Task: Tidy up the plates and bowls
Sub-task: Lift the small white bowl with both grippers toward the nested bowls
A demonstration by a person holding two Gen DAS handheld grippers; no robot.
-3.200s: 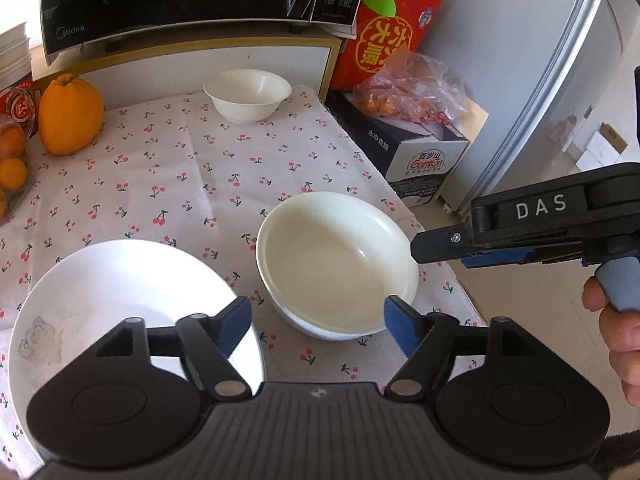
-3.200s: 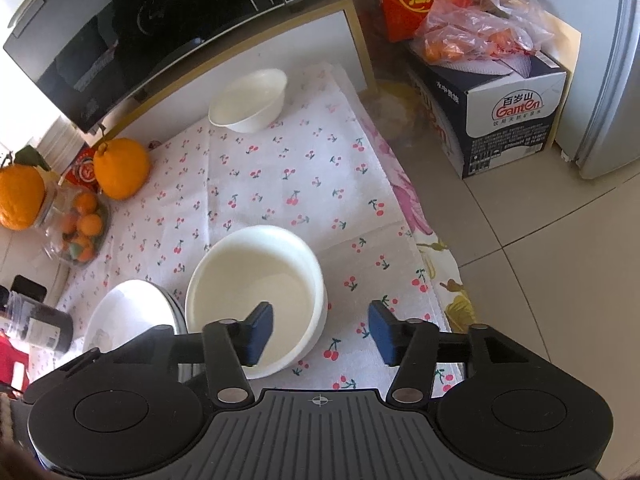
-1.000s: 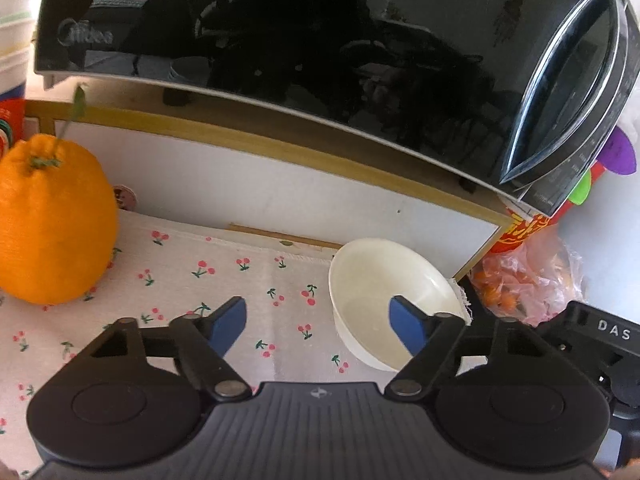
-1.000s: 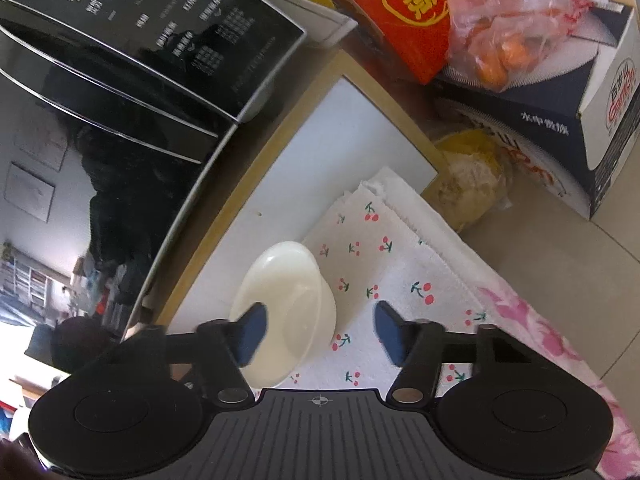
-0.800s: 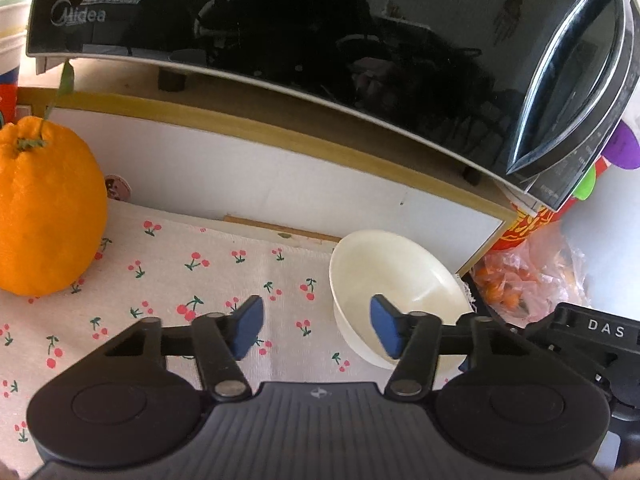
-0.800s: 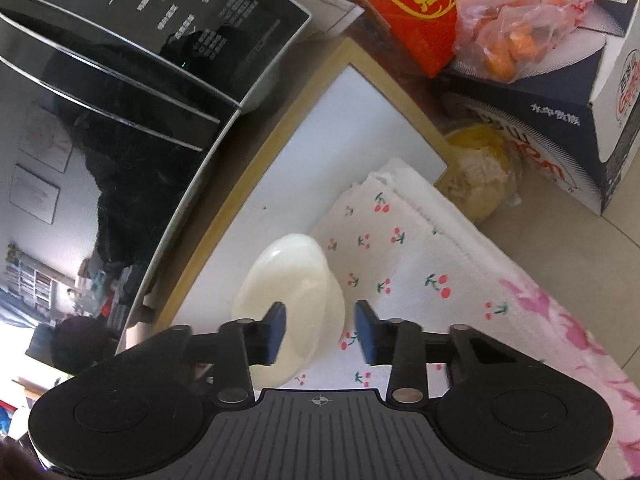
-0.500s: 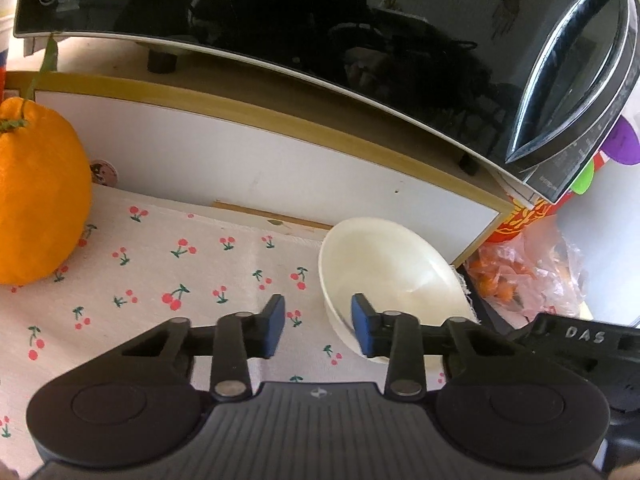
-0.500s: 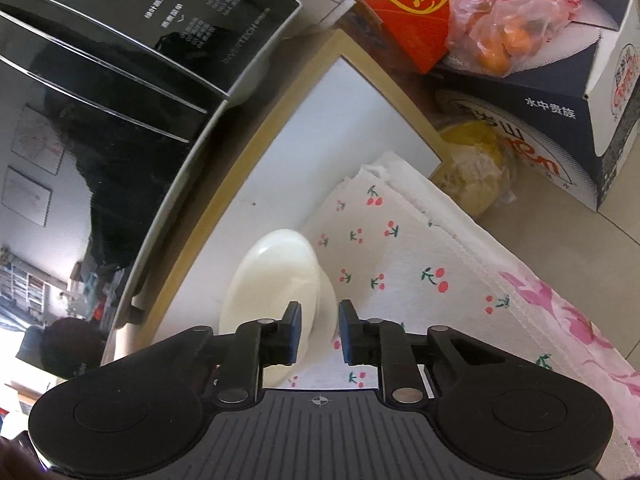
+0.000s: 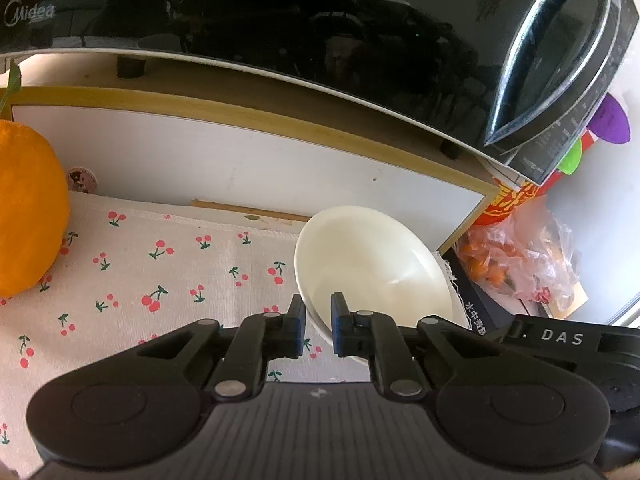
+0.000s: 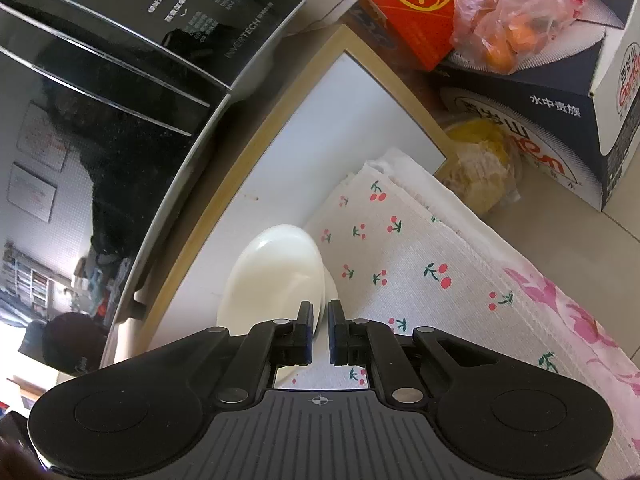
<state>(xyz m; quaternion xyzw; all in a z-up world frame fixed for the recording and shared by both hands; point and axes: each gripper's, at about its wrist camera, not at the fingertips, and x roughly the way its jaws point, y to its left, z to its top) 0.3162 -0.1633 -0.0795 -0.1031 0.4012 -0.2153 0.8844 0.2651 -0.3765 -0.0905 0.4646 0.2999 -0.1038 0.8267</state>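
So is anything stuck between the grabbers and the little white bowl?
No. The left gripper and the right gripper have just closed straight onto the small white bowl's rim from two sides; only the rim sits between each pair of jaws.

Your bowl (image 9: 372, 264): cream white
Your tablecloth (image 9: 168, 276): off-white, red cherries, green stems
Your fruit (image 9: 28, 216): orange
Your microwave (image 9: 280, 16): glossy black
Your gripper pads (image 9: 298, 330): blue
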